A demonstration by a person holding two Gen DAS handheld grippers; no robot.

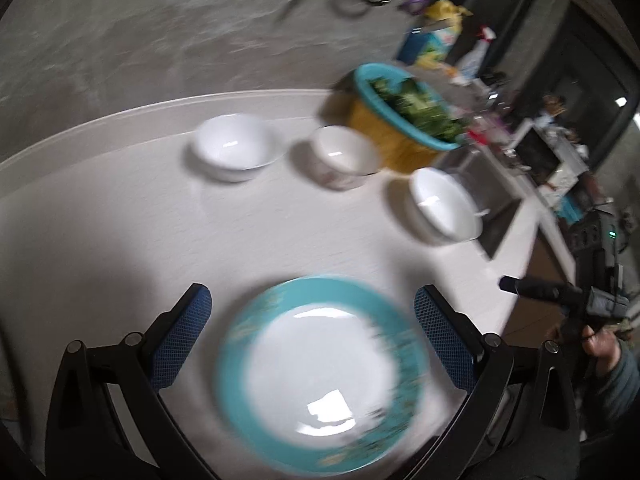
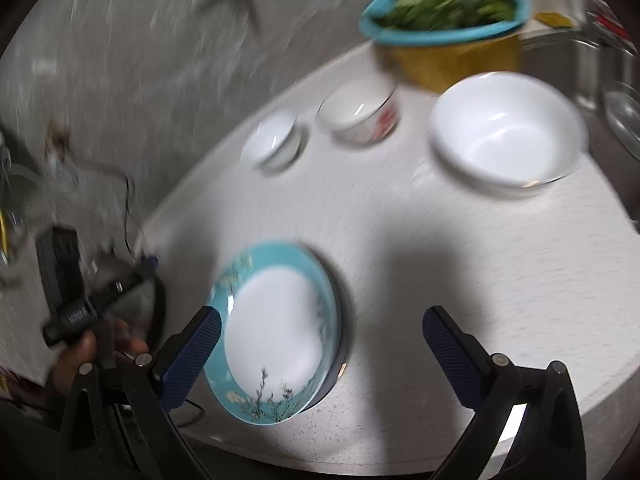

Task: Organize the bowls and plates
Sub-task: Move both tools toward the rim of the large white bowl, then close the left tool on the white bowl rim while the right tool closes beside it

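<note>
A turquoise-rimmed plate (image 1: 320,376) with a white centre lies flat on a round white table (image 1: 120,220), seemingly on top of another plate. The left gripper (image 1: 312,340) hangs above it with jaws spread wide, gripping nothing; the right gripper (image 2: 320,356) is likewise wide apart and empty. Three white bowls (image 1: 236,146) sit in a row beyond, near a teal basin of greens (image 1: 404,112).

No readable text, label or number anywhere (everything blurred, the blue box (image 1: 430,42) and spray bottle (image 1: 478,54) on the counter included).
</note>
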